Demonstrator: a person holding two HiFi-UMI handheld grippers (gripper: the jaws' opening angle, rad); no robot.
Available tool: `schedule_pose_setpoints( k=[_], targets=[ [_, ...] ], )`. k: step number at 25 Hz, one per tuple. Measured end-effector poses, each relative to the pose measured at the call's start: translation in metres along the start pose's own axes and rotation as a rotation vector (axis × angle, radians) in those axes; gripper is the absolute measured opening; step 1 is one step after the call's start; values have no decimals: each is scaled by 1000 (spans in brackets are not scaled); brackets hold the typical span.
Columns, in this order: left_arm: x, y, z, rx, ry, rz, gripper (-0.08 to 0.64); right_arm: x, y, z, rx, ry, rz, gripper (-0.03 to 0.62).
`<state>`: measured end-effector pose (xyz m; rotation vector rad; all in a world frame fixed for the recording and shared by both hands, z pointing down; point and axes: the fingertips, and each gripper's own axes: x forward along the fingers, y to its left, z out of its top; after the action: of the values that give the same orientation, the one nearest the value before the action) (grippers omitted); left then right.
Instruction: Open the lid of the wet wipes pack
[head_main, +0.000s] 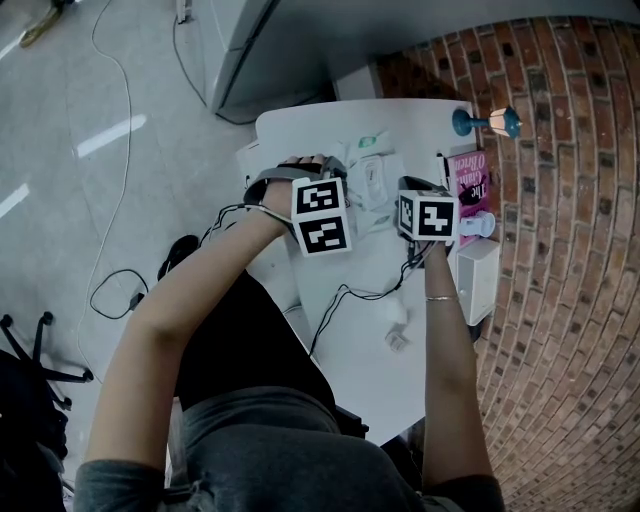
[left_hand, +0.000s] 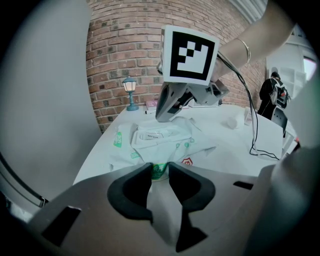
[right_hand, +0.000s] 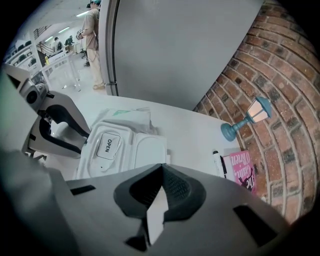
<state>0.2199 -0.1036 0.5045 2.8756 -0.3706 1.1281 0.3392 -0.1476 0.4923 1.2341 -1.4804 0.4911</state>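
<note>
Black jaws of the left gripper (left_hand: 160, 172) pinch the near, green-printed edge of the wet wipes pack (left_hand: 165, 145), steadying it on the white table (left_hand: 235, 150). Just beyond those jaws sits the pack's hard top, with its frame labelled OPEN (right_hand: 107, 145). The right gripper (right_hand: 162, 167), pressed together and holding nothing, hangs tip-down over the pack's far side. Directly ahead of its tip, a plain white flap (right_hand: 147, 150) lies flat beside the frame. It reads as the lid already swung back, though the angle leaves room for doubt. If so, the job is all but done and only the release remains; if not, the lift is yet to come. Farther beyond the right gripper are a pen (right_hand: 218, 162), a pink book (right_hand: 245, 172) and a blue lamp (right_hand: 247, 117) against the brick wall (right_hand: 285, 90).
</note>
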Motion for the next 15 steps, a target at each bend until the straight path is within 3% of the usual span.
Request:
schedule_pose_setpoints(
  k=[15],
  targets=[
    [-14,4,1,-20,-46,0,110,-48,15,0,274,-184,67,5]
  ],
)
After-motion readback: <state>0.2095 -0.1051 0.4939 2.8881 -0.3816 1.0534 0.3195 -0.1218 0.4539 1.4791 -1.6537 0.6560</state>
